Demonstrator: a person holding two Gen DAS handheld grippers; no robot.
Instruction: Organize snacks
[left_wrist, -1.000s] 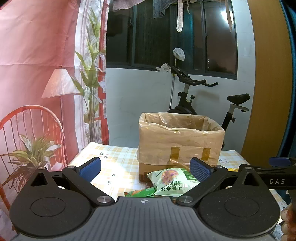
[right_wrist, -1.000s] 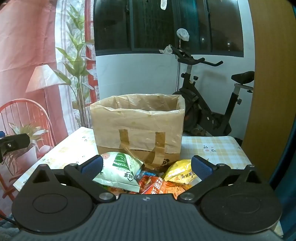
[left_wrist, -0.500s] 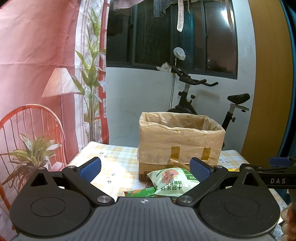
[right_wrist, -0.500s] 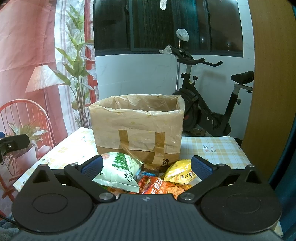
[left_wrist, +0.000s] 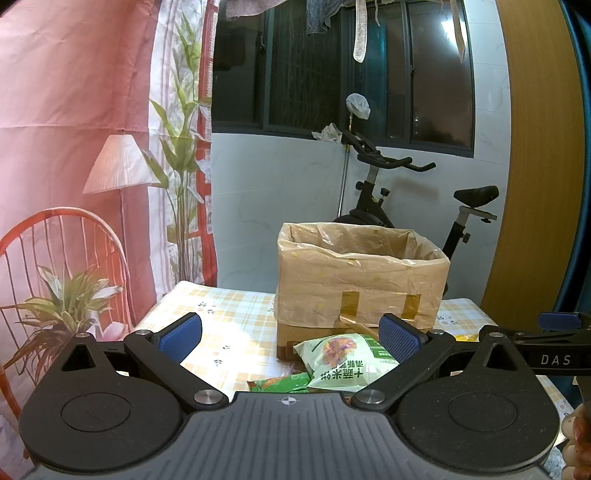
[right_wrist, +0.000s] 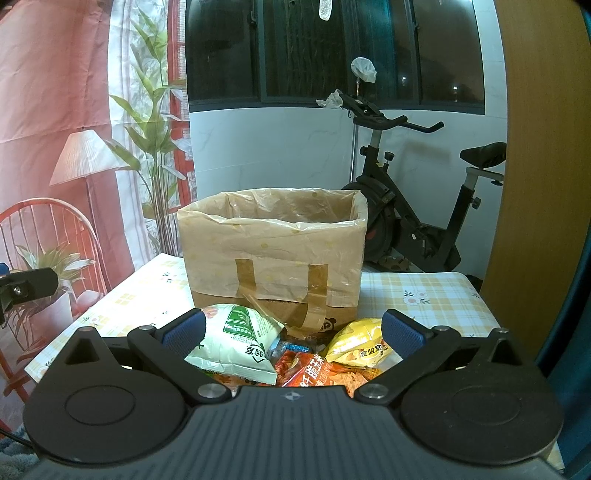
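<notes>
A cardboard box lined with a tan plastic bag stands on the checked table. Snack packets lie in front of it: a pale green and white bag, a dark green packet, a yellow bag, a red-orange bag and a small blue packet. My left gripper is open and empty, above the packets. My right gripper is open and empty, hovering over the pile. The right gripper's arm shows at the left wrist view's right edge.
The table with yellow checked cloth ends near a wooden panel on the right. An exercise bike stands behind the table. A printed pink backdrop hangs on the left.
</notes>
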